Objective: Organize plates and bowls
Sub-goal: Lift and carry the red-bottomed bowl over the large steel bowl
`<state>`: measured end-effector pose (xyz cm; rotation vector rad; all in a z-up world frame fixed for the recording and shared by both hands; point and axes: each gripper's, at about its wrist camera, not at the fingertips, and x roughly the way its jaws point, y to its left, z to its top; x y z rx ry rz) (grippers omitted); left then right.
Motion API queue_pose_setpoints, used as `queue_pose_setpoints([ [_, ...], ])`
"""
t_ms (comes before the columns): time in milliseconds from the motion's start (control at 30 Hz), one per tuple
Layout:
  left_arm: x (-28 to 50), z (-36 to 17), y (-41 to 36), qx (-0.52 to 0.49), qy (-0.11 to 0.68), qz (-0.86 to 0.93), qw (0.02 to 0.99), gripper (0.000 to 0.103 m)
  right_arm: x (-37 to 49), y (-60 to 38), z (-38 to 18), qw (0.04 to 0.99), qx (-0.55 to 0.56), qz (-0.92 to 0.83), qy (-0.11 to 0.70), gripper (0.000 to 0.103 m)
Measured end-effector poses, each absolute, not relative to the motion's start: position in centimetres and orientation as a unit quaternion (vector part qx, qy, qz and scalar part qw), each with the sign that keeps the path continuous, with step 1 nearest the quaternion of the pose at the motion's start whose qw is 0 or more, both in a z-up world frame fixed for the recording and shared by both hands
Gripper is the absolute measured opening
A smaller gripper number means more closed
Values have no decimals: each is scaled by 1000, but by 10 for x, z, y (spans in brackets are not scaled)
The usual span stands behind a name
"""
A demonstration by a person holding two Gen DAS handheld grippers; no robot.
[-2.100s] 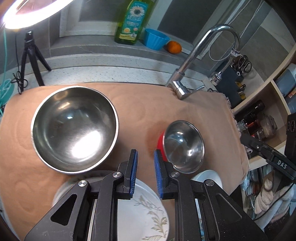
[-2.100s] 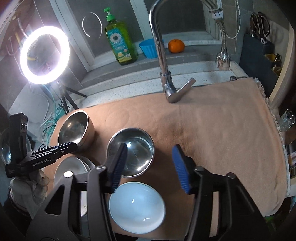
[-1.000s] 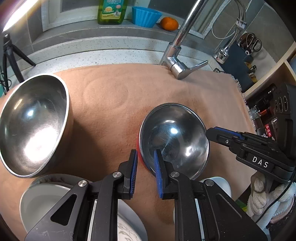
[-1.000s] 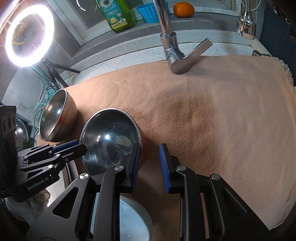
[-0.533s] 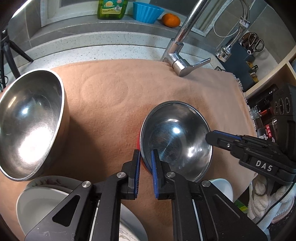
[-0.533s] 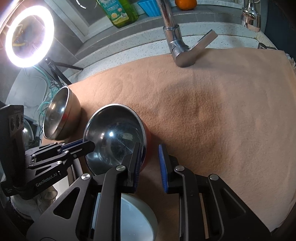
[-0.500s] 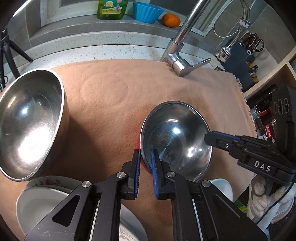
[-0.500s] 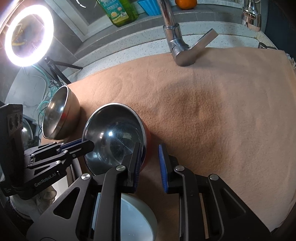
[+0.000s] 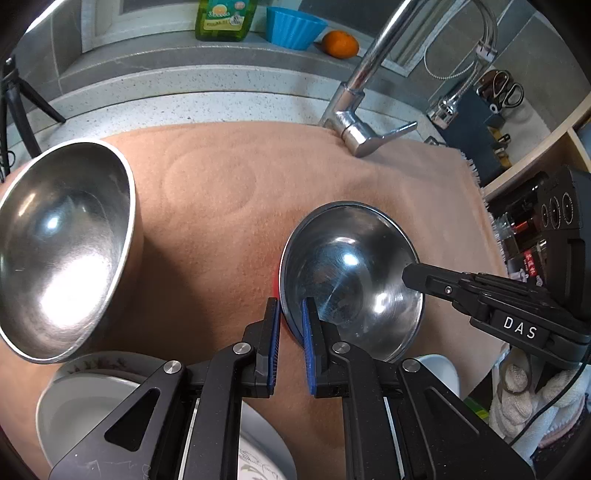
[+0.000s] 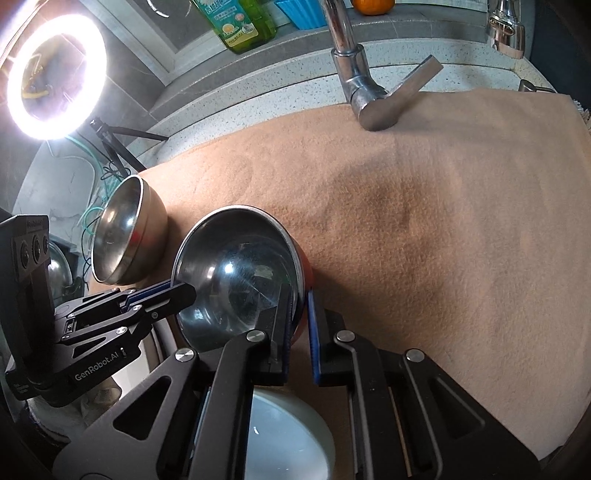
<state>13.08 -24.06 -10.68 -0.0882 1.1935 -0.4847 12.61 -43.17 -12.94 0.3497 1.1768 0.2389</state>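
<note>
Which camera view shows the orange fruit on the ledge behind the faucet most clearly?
The left wrist view shows the orange fruit best: it is whole there, sitting on the ledge right of the blue cup. In the right wrist view the orange fruit is cut by the top edge, so only its lower part shows.

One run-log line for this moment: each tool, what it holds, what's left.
left tool: shut on small steel bowl rim | right tool: shut on opposite rim | large steel bowl: untouched | phase: two-handed grip, bowl on cloth
</note>
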Motion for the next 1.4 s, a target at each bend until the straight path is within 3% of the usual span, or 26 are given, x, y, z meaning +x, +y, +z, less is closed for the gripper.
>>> queue_pose_setpoints([
  [800, 128, -52, -168, -66, 507, -221, 831, 10, 130, -366, -70, 825, 173, 153, 515, 8],
  [1400, 154, -41, -99, -59, 495, -179, 848, 10, 166, -291, -63, 825, 162, 181, 511, 8],
])
